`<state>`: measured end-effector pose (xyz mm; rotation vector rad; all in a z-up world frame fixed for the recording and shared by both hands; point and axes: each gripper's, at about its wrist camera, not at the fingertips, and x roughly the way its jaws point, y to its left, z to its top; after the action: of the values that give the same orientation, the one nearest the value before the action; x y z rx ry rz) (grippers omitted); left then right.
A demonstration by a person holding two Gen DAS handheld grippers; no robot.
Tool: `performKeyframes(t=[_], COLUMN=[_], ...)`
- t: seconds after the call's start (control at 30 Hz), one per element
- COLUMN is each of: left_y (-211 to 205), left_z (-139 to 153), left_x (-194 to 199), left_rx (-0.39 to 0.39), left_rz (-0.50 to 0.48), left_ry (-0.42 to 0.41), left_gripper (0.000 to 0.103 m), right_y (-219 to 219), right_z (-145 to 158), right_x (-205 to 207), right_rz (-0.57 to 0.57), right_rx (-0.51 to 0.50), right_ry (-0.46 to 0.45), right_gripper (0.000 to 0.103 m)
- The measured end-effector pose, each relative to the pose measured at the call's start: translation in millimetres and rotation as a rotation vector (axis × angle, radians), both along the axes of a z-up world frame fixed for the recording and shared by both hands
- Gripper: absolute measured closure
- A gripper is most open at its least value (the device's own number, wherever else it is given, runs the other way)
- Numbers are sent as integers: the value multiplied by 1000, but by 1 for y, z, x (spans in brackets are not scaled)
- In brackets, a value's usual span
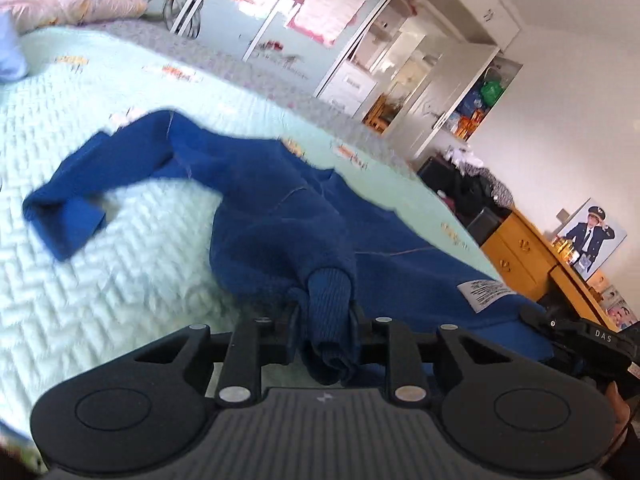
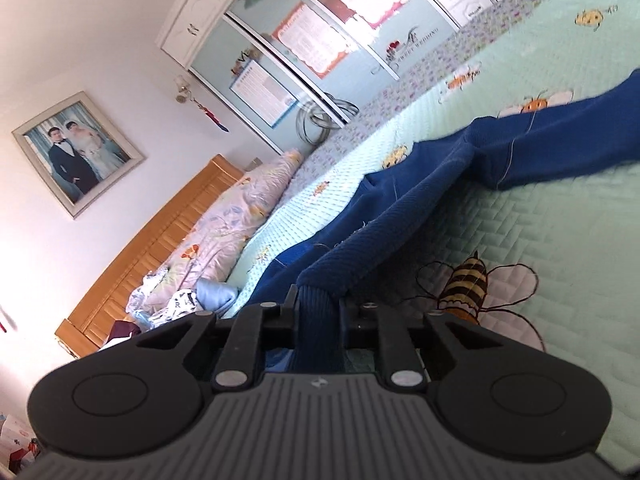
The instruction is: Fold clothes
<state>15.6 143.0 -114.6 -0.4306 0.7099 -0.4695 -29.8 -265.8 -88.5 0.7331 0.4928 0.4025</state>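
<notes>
On the quilted bed (image 1: 120, 280), both grippers' fingers (image 1: 298, 310) (image 2: 292, 300) pinch the blue sweater's (image 1: 272, 208) ribbed hem

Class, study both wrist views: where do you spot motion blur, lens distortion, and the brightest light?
Left wrist view: the blue garment and quilt are smeared by motion blur, and the wardrobe doors bow outward.
Right wrist view: sharper, with the bee embroidery crisp; the wall is washed out by bright light, and the fisheye bends the wardrobe frames.

Dark blue knitted cloth sweater (image 1: 272, 216), ribbed at the hem, matt. Pale green quilted cloth bedspread (image 1: 100, 272), stitched zigzag texture. Black matt plastic left gripper (image 1: 325, 312), ridged grey housing. Glossy orange wooden headboard (image 2: 160, 240).
</notes>
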Motion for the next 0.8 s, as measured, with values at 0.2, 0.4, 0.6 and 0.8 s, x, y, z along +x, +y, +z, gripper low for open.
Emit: performKeyframes(t=[0.2,0.4,0.6,0.8], left_y=[-3,0,30,42], left_z=[-38,-11,9,26], left_x=[-2,-13,-17,0], left_rx=[111,225,241,227], left_rz=[22,66,201,227], left_ry=[122,-9,-56,-93], left_gripper=[43,29,23,17], right_y=[-8,-14,-25,-9], right_z=[-46,-46,-19,-18], right_x=[3,-5,-13,9], right_rz=[-101,-198,-282,-247], right_rx=[-87,-140,-126,-28], right_ry=[239,286,157,85], right_gripper=[80,70,65,44])
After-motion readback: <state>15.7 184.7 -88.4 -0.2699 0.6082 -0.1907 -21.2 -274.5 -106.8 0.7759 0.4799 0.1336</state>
